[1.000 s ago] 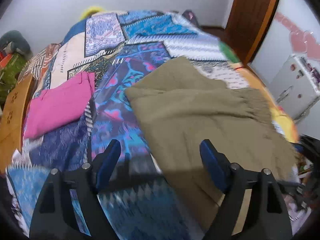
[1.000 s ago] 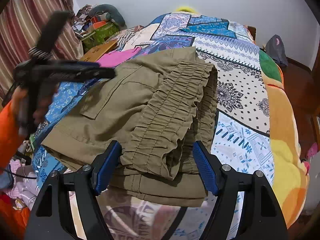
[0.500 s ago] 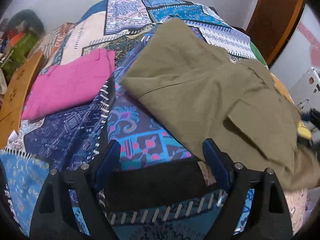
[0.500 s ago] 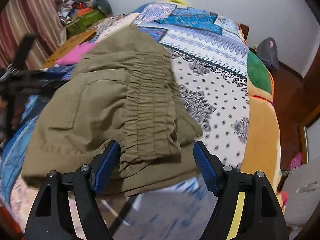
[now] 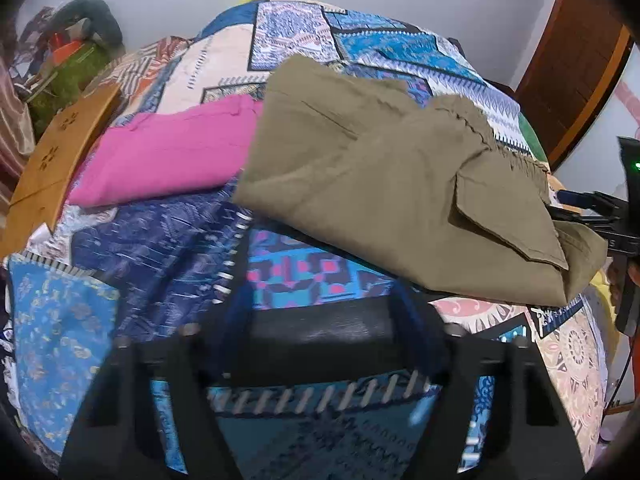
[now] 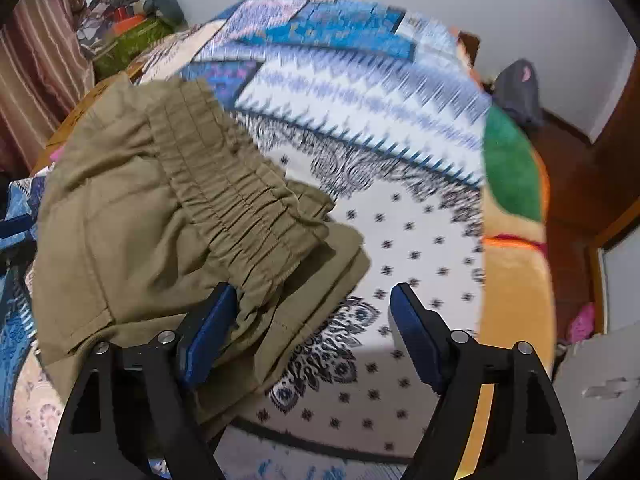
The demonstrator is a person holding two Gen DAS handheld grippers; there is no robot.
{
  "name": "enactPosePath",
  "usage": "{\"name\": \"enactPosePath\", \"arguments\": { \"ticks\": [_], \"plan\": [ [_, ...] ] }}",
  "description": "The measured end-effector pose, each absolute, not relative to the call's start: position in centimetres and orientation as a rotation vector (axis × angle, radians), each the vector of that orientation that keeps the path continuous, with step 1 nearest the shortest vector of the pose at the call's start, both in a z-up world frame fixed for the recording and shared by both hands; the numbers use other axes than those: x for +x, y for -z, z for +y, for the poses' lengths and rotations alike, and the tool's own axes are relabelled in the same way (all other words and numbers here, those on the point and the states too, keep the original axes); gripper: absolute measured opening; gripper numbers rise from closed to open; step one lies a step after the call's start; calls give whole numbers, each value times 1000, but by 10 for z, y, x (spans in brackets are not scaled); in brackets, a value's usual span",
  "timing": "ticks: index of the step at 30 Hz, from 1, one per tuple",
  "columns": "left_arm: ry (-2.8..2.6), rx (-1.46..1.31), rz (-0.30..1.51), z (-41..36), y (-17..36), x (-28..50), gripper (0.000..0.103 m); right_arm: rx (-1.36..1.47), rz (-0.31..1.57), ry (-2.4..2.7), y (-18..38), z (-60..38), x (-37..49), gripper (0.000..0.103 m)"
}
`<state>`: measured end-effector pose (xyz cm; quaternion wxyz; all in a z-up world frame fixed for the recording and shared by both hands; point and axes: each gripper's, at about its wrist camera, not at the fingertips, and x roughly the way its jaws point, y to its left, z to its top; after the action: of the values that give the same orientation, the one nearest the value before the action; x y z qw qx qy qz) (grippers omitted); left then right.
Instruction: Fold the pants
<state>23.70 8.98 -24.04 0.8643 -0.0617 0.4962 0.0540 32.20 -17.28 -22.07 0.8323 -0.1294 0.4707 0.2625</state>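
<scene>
Folded olive pants (image 5: pixel 384 184) lie on the bed (image 5: pixel 120 320) beside a pink stack (image 5: pixel 168 160), apparently ready to join it; the left gripper (image 5: pixel 324 332), just narrowing, and right gripper (image 6: pixel 312 332), just widening, gape empty.

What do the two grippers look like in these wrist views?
Both match: the right gripper has black angular arms with triangular cutouts, silver pivot screws and dark blue ribbed fingers. The left gripper is motion-blurred but shows the same black frame and blue fingers. No sleeve is clearly visible.
</scene>
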Motion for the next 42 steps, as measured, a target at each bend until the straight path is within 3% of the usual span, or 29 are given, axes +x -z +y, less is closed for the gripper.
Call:
{"name": "enactPosePath", "arguments": {
  "ticks": [5, 7, 11, 13, 18, 23, 27, 30, 34, 37, 39, 41, 42],
  "plan": [
    [-69, -45, 986, 88, 211, 247, 49, -231, 900, -568, 182, -187, 293, 75],
    [-15, -38, 947, 82, 198, 255, 46, -209, 863, -598, 167, -186, 275, 73],
    [108, -54, 963, 63, 196, 281, 25, -174, 853, -683, 159, -167, 251, 52],
    [150, -67, 989, 54, 203, 294, 24, -153, 878, -727, 166, -157, 245, 41],
    [132, -22, 1041, 40, 231, 323, 24, -126, 1001, -767, 207, -138, 243, 40],
    [63, -20, 1080, 60, 255, 338, 25, -146, 990, -766, 216, -141, 249, 38],
    [39, -25, 1074, 67, 255, 335, 20, -174, 980, -739, 224, -145, 261, 39],
    [-26, 39, 1058, 68, 256, 330, 21, -189, 997, -675, 236, -155, 284, 40],
    [-13, 5, 1057, 83, 253, 315, 46, -189, 1022, -621, 244, -165, 305, 40],
    [-47, -7, 1034, 95, 242, 305, 49, -141, 1038, -611, 237, -173, 310, 44],
    [-59, -23, 1012, 106, 234, 300, 58, -118, 1023, -602, 228, -180, 308, 44],
    [-68, -33, 992, 114, 230, 297, 69, -101, 995, -583, 220, -185, 308, 51],
    [-77, -30, 989, 117, 229, 298, 70, -92, 982, -565, 218, -189, 309, 63]
  ]
}}
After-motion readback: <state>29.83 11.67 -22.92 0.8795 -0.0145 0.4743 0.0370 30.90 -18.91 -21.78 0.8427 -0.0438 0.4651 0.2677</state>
